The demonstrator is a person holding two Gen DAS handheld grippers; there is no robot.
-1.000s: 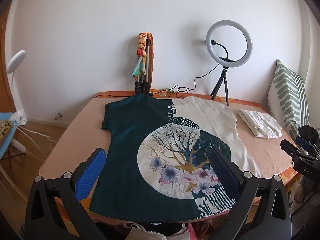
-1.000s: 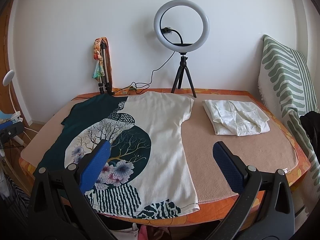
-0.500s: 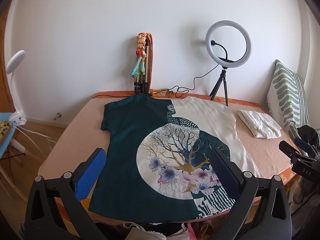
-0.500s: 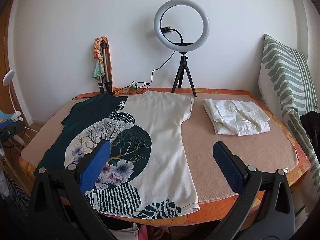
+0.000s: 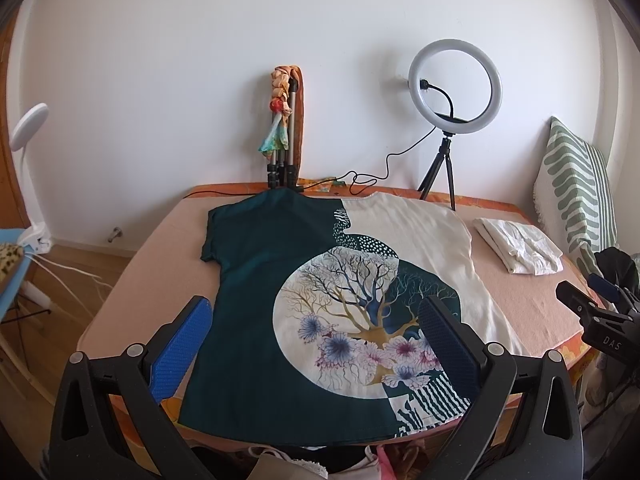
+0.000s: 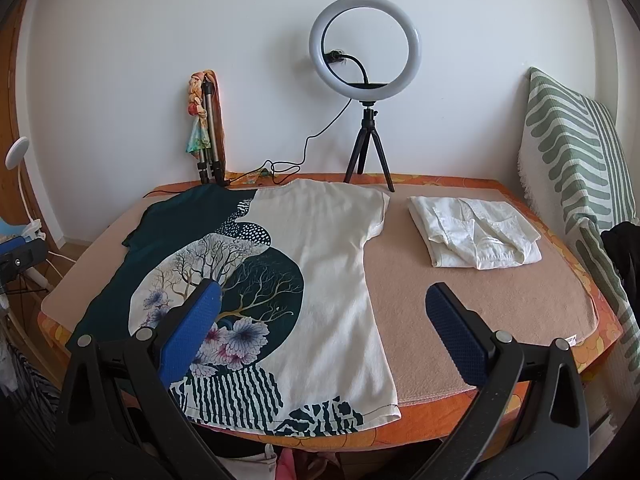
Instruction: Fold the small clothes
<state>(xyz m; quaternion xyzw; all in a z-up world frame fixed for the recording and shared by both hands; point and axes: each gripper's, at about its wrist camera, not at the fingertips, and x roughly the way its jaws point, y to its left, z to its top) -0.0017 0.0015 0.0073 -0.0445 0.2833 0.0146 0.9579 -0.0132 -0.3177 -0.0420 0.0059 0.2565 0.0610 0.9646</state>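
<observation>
A dark green and cream T-shirt [image 5: 320, 300] is lying spread flat on the worktop [image 6: 460, 300], its hem at the near edge. Both the left tongs [image 5: 314, 340] and the right tongs [image 6: 322, 328] are hovering above it, gaping wide and gripping nothing, while a folded white garment [image 6: 474, 236] is sitting well apart to the right.

one T-shirt [image 6: 320, 248], one folded shirt [image 6: 476, 236], one ring light [image 6: 365, 48]
</observation>
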